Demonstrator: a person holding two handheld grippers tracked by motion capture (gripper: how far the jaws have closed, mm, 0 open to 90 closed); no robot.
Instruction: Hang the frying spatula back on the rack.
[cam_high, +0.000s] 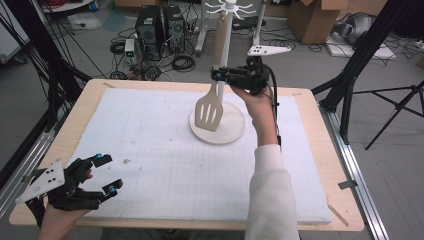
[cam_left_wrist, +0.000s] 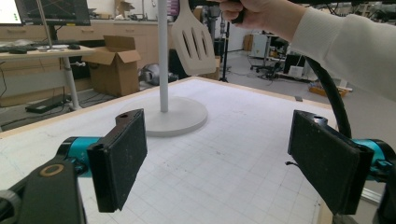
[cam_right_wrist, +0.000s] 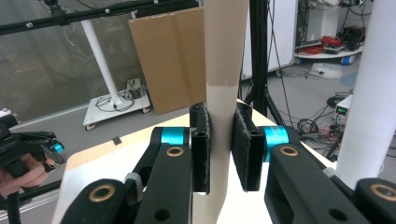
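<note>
A pale slotted spatula (cam_high: 209, 112) hangs blade down above the round base (cam_high: 235, 134) of a white hook stand (cam_high: 226, 45). My right gripper (cam_high: 218, 75) is shut on the spatula's handle (cam_right_wrist: 225, 60), its pads (cam_right_wrist: 201, 149) pressing on both sides. The stand's pole (cam_right_wrist: 373, 93) rises just beside the grip. From the left gripper view the spatula (cam_left_wrist: 194, 39) hangs in front of the pole (cam_left_wrist: 162, 56). My left gripper (cam_high: 108, 174) rests at the table's near left corner, open, with nothing between its pads (cam_left_wrist: 121, 158).
A white gridded mat (cam_high: 165, 165) covers the wooden table (cam_high: 310, 105). Black frame legs (cam_high: 350, 75) stand right of the table and more at the far left. Computers and cables (cam_high: 155, 35) lie on the floor beyond, with cardboard boxes (cam_high: 320, 20).
</note>
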